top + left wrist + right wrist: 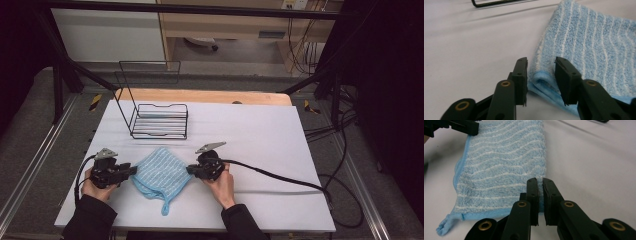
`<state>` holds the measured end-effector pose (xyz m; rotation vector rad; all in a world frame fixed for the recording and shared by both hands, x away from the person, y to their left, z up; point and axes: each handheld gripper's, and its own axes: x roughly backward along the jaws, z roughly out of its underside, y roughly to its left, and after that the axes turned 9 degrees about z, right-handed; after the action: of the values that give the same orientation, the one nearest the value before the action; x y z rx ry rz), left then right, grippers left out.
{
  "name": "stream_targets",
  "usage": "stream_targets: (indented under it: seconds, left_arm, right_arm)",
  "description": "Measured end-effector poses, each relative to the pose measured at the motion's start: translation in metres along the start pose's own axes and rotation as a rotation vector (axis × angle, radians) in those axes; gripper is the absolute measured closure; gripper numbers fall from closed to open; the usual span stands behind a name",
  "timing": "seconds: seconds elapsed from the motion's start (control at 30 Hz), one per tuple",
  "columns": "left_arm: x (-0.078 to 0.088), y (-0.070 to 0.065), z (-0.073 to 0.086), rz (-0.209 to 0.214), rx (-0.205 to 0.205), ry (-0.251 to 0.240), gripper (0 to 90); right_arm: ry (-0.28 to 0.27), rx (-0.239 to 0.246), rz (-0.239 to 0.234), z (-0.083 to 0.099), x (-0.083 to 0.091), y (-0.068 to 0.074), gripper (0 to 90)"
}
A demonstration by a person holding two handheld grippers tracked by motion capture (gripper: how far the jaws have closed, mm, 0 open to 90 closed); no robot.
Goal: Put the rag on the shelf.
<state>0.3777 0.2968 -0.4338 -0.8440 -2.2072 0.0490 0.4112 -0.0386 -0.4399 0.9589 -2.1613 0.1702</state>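
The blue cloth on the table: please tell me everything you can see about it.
The cloth is light blue terry with thin white wavy stripes and a plain blue hem. It lies folded on the white table, turned cornerwise, with a small loop at its near corner. The right gripper is shut on its right corner. The left gripper has its jaws around the folded left corner, with gaps visible, so it is not yet pinched.

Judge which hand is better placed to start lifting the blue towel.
Right: its tool is already clamped on the towel's corner. The left tool straddles the opposite folded corner, pads not yet pressing.
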Motion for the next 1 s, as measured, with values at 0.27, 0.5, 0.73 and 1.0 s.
stream_targets:
  seconds: [0.27, 0.5, 0.73, 1.0]
  left_arm:
    - [-0.007, -0.002, -0.002, -0.005, 0.02, 0.034, 74.7]
    - [-0.011, -0.002, -0.002, 0.009, 0.041, 0.056, 82.2]
    - [-0.012, -0.002, -0.002, 0.015, 0.048, 0.054, 83.9]
    - [-0.016, -0.003, -0.004, 0.021, 0.043, 0.031, 84.2]
  right_arm:
    - [-0.014, -0.007, -0.019, 0.011, 0.002, -0.002, 63.5]
    - [-0.074, 0.039, -0.029, -0.017, -0.003, -0.012, 56.0]
    - [-0.01, 0.043, -0.068, -0.024, -0.036, -0.016, 65.8]
    - [0.023, 0.034, -0.077, -0.019, -0.038, -0.012, 87.9]
